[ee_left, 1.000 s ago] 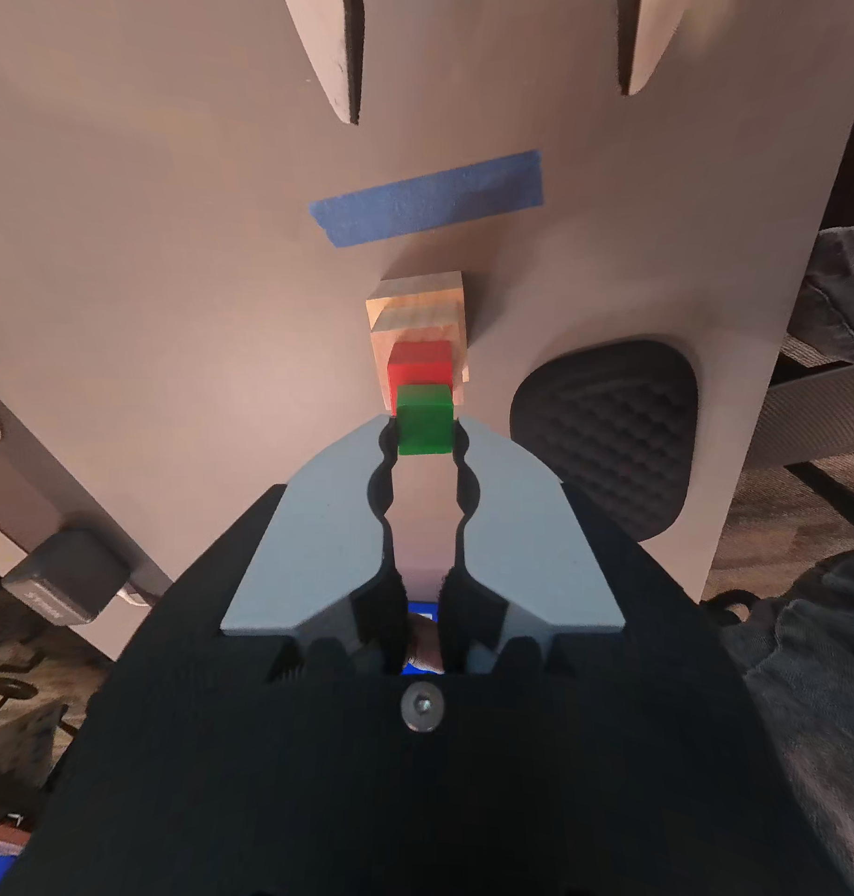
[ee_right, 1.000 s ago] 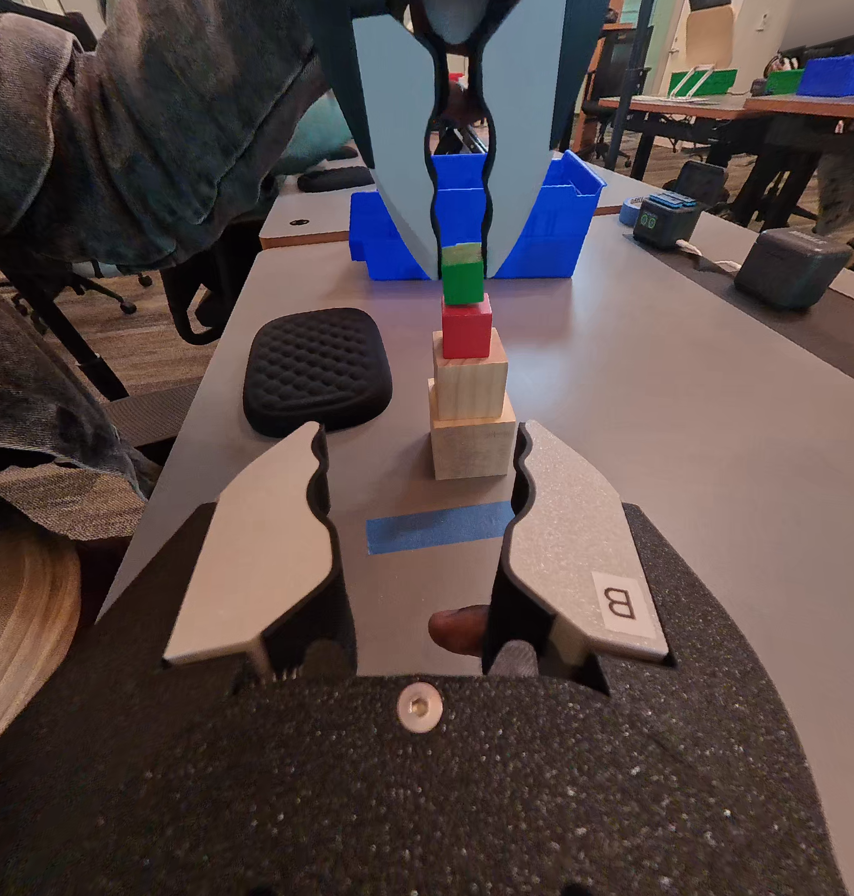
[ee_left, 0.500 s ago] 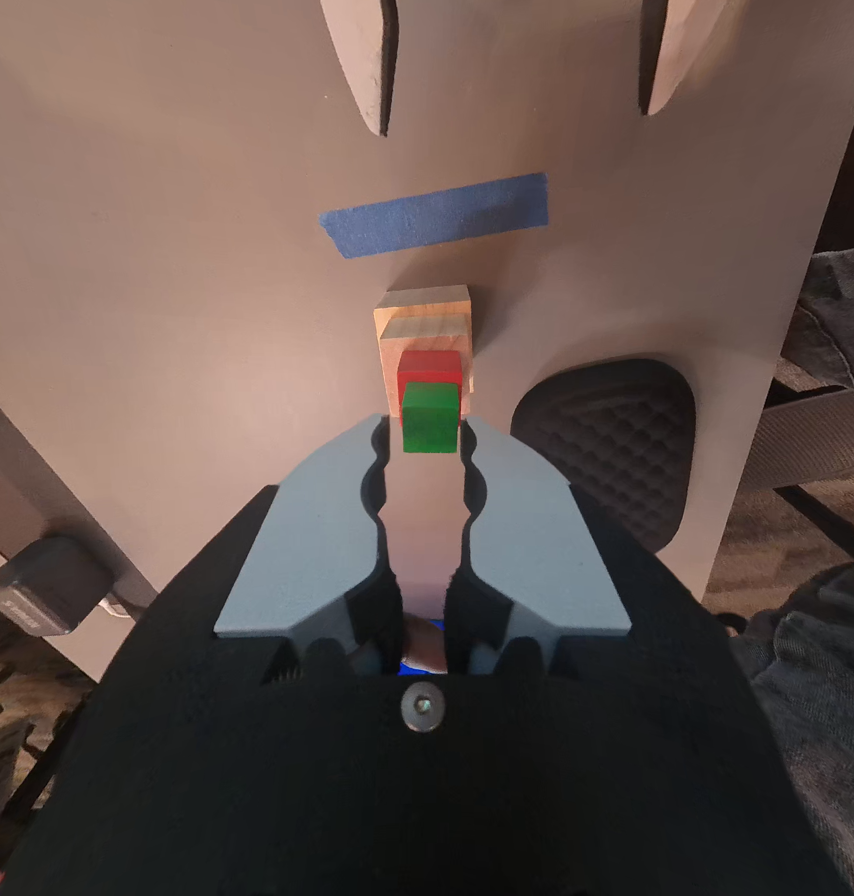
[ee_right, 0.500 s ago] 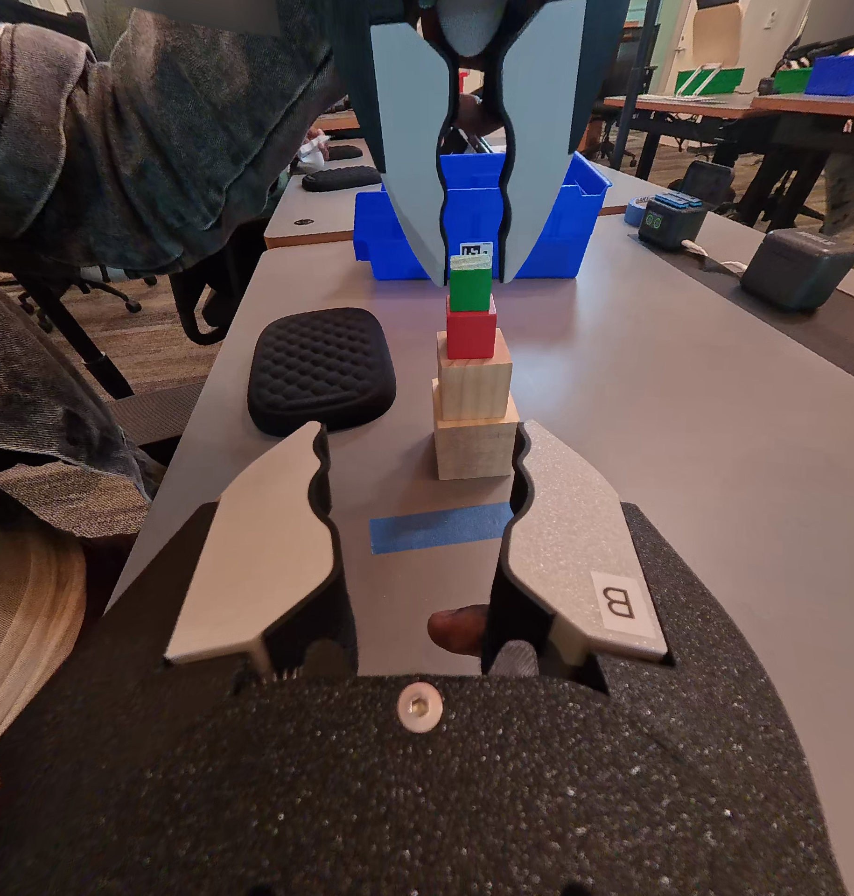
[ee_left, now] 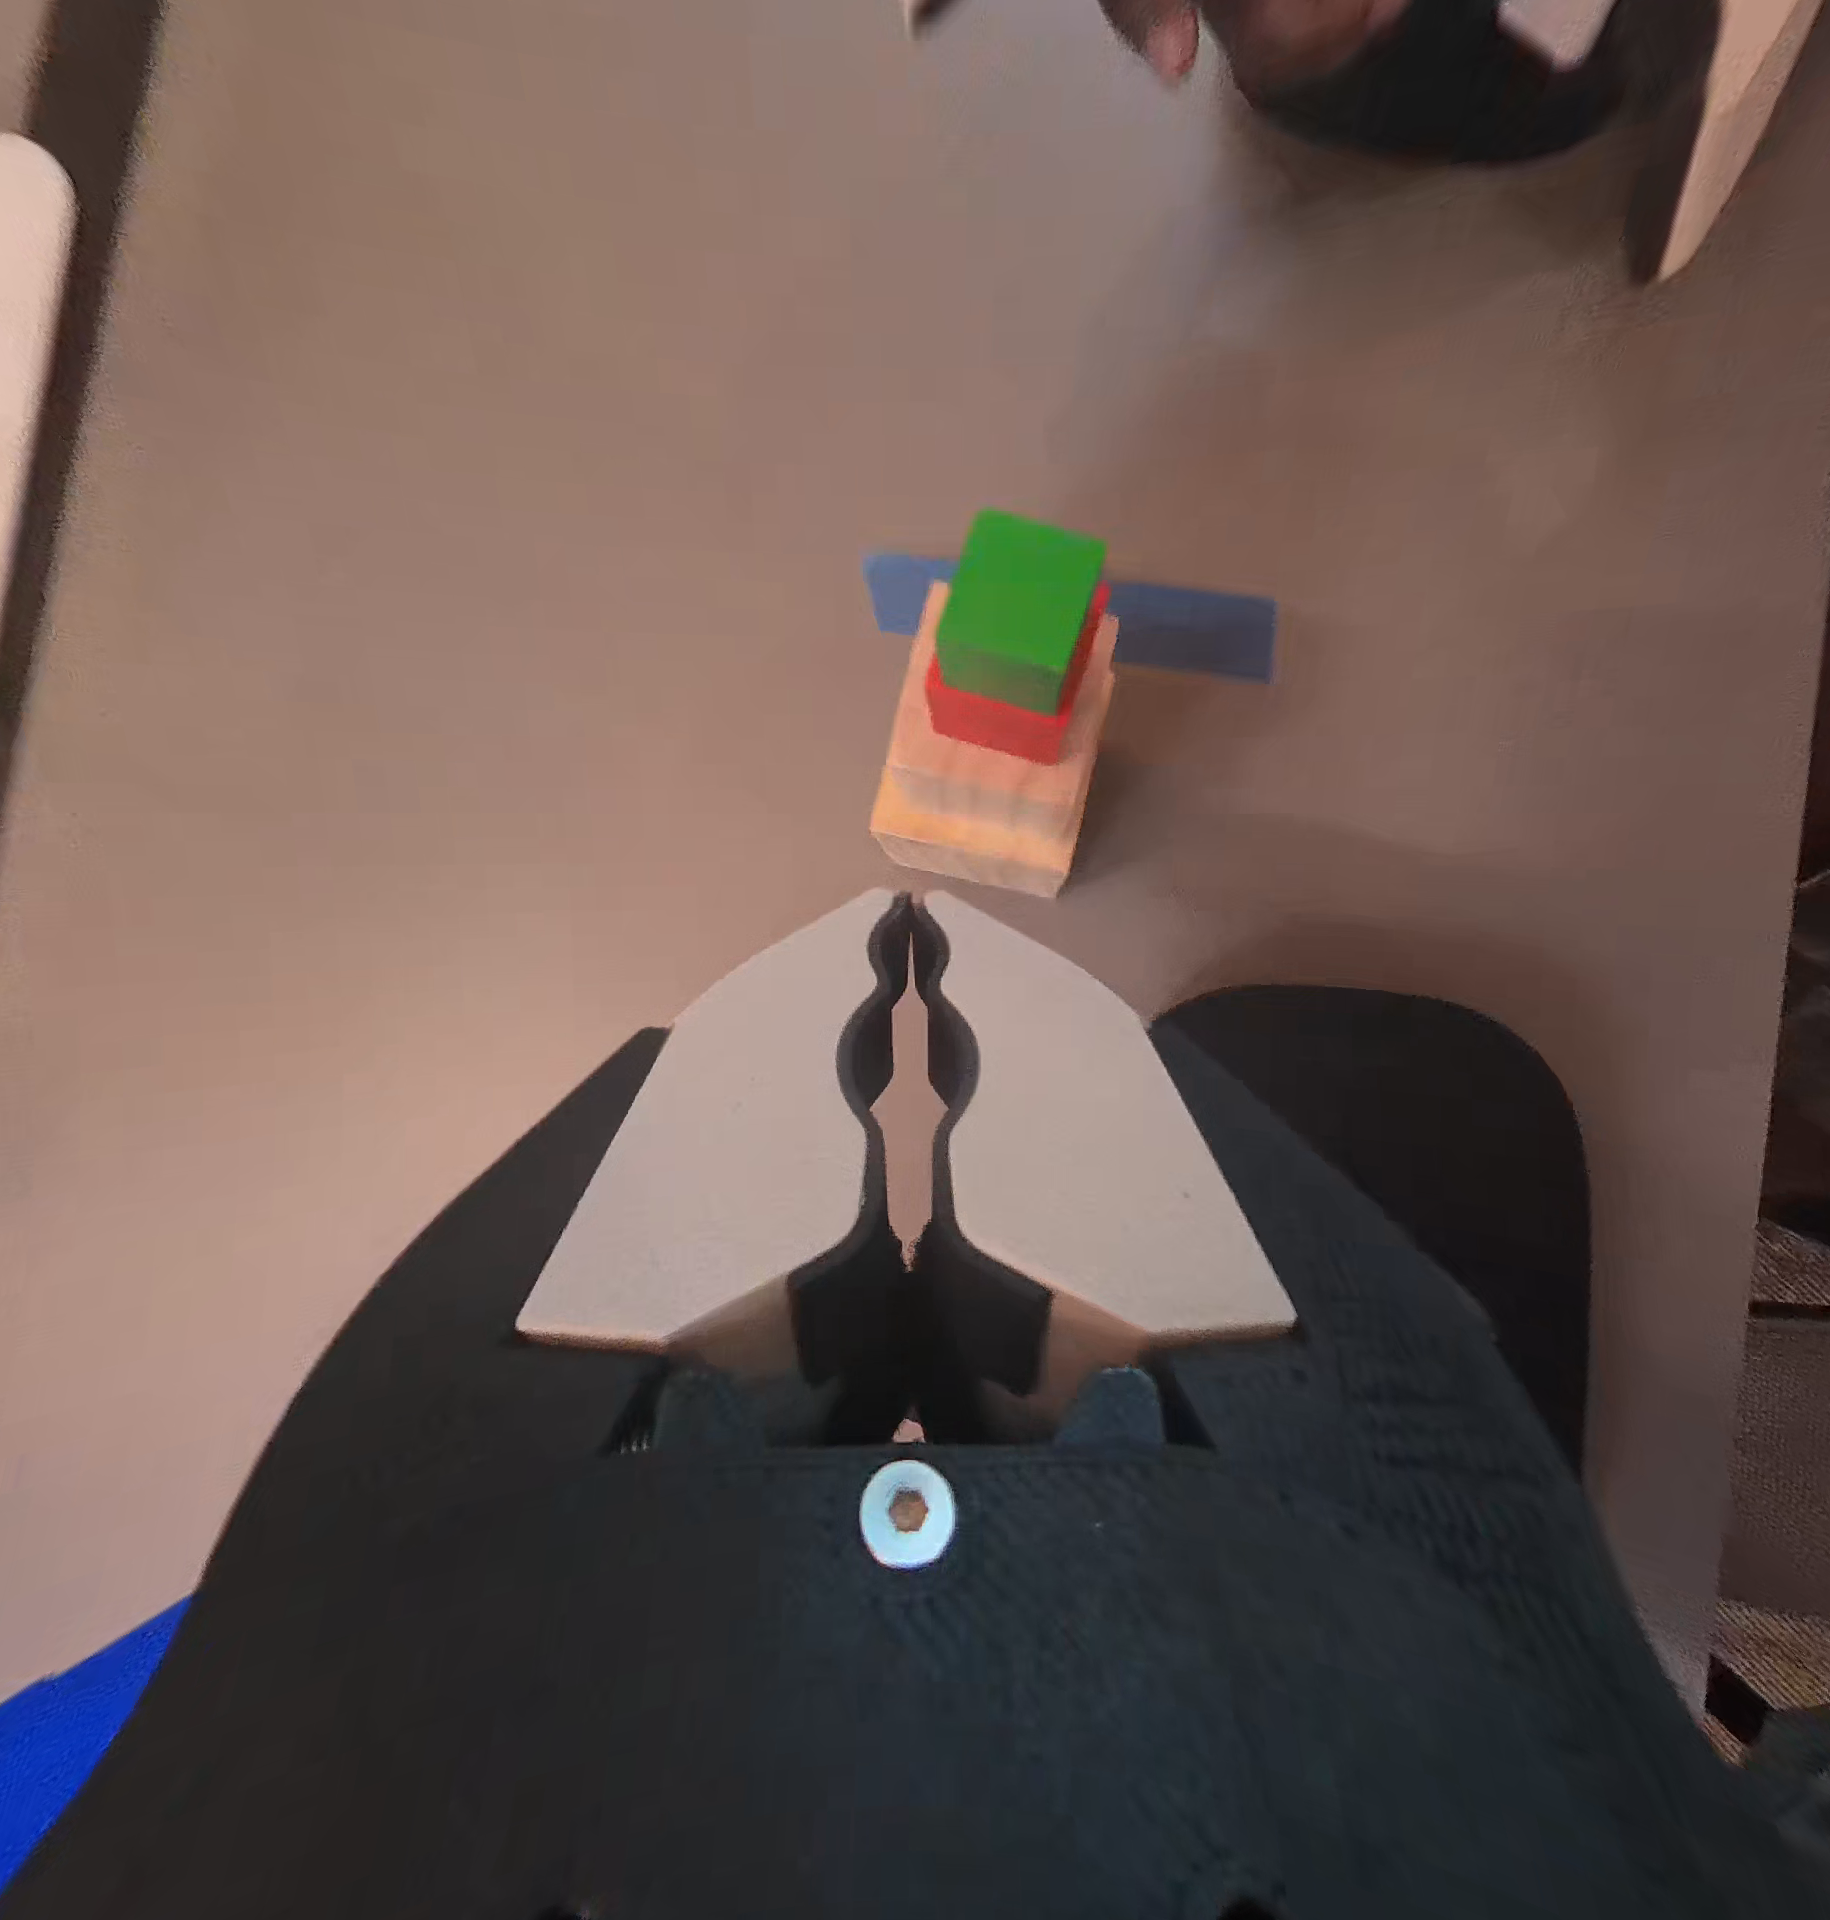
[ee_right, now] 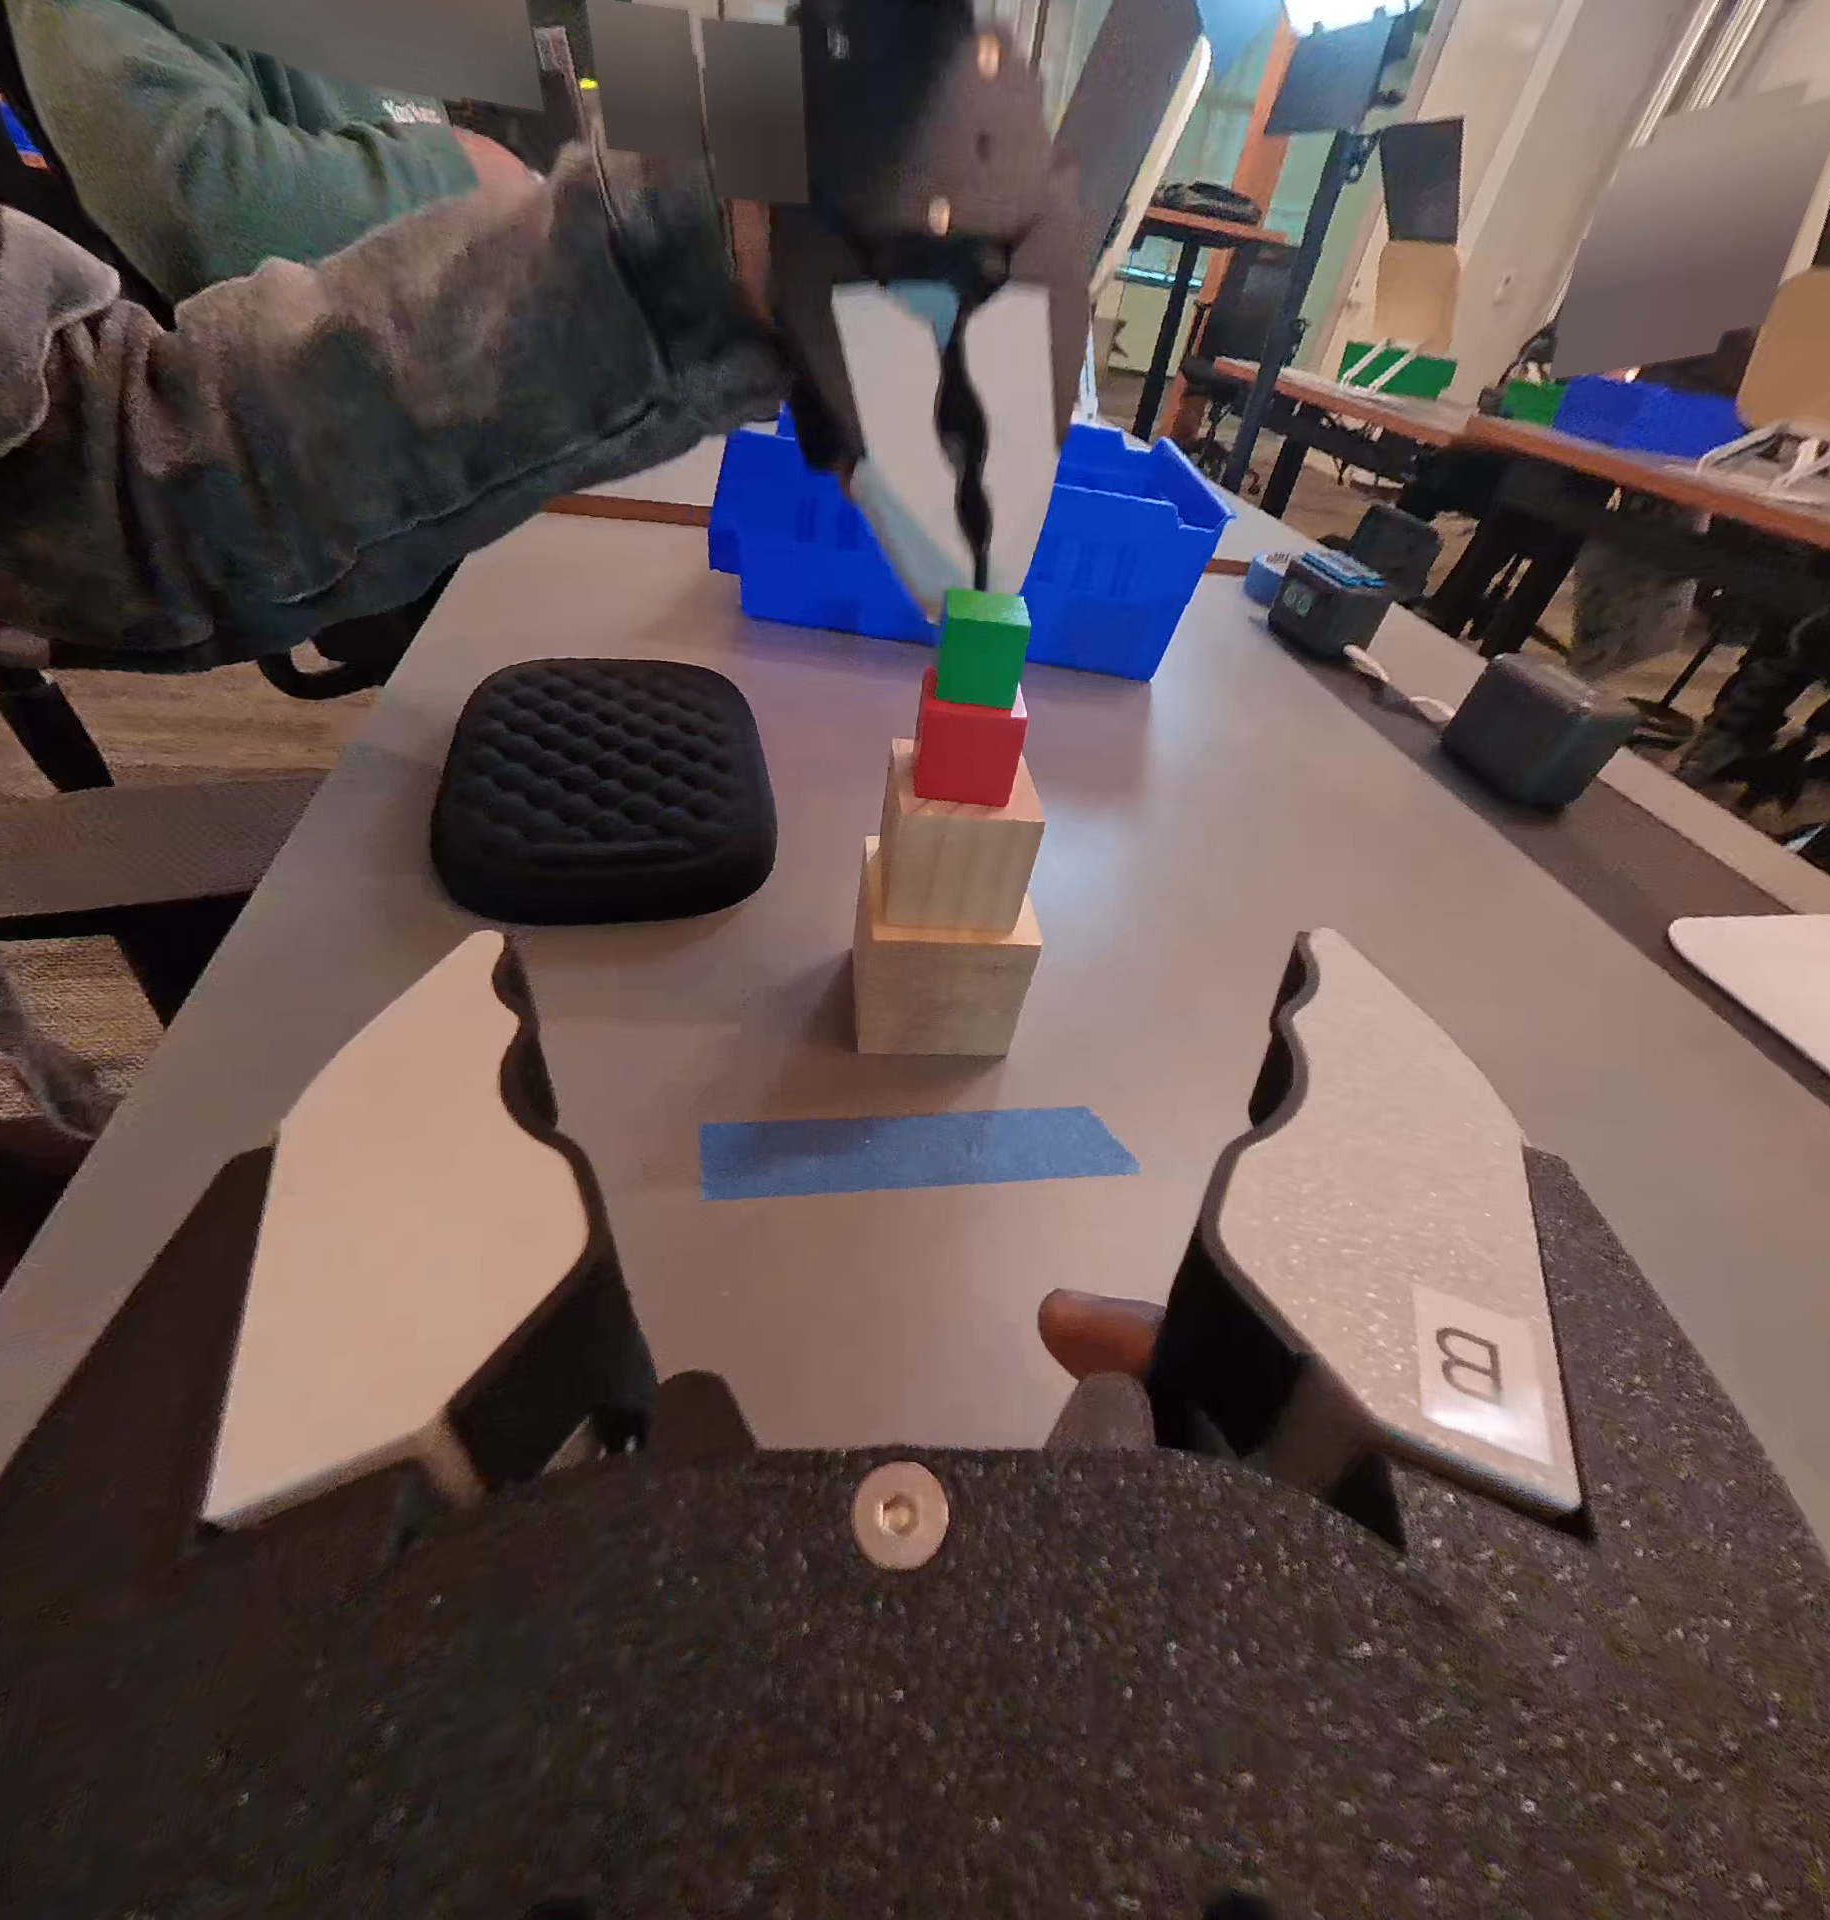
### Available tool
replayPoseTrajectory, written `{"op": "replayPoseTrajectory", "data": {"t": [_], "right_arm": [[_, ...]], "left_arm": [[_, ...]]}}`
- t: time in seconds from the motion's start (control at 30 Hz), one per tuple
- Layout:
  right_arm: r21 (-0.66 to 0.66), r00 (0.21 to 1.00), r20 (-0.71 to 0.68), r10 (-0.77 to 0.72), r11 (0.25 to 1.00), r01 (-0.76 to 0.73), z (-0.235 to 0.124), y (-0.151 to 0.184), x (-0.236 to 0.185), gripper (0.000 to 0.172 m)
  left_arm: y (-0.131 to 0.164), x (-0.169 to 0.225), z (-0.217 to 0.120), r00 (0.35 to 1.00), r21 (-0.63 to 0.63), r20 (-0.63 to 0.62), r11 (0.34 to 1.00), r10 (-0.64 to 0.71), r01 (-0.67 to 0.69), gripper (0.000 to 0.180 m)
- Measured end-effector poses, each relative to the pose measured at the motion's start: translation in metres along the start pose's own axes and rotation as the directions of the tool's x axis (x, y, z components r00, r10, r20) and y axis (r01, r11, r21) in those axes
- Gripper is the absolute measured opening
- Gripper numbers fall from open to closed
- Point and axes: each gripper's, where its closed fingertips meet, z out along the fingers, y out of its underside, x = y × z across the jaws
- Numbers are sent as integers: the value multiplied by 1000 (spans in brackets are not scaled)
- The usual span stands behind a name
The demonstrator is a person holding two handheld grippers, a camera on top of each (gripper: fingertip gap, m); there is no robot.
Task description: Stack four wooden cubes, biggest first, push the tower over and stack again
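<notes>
A tower of four cubes stands on the grey table (ee_right: 1306, 831). From the bottom it is a big wooden cube (ee_right: 942, 987), a smaller wooden cube (ee_right: 958, 857), a red cube (ee_right: 968, 748) and a green cube (ee_right: 982, 649). In the left wrist view I look down on the green cube (ee_left: 1020, 613) and red cube (ee_left: 1004, 717). My left gripper (ee_left: 906, 914) is shut with nothing in it. In the right wrist view it (ee_right: 968, 571) hangs just over the far side of the green cube. My right gripper (ee_right: 900, 940) is wide open and empty, just short of the tower.
A strip of blue tape (ee_right: 916, 1151) lies between my right gripper and the tower. A black cushioned pad (ee_right: 599, 790) lies left of the tower. A blue bin (ee_right: 1098, 561) stands behind it. Dark grey boxes (ee_right: 1534, 743) and a white pad (ee_right: 1804, 987) are to the right. Some 15 cm of space lies between my two pairs of fingers. To the green cube (ee_left: 1020, 613): left tips about 5 cm, right tips about 10 cm.
My left gripper let go of the green cube on top of the tower, lifted off it and closed on air. My right gripper opened wider.
</notes>
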Motion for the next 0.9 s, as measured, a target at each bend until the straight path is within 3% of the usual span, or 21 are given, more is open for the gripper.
{"op": "replayPoseTrajectory", "data": {"t": [0.17,0.47,0.77,0.9], "right_arm": [[11,999,-6,34,999,-34,-2,0,4,134],[7,999,-18,31,999,-31,-3,1,7,137],[50,998,-49,37,998,-35,-12,-9,15,135],[81,996,-80,38,996,-31,-19,-15,22,131]], "left_arm": [[6,10,28,999,9,-45,1000,-1,2,1],[-5,16,38,994,11,-104,1000,19,-18,1],[-59,17,49,988,134,-131,989,85,-68,1],[-65,13,45,989,125,-100,988,105,-92,1]]}}
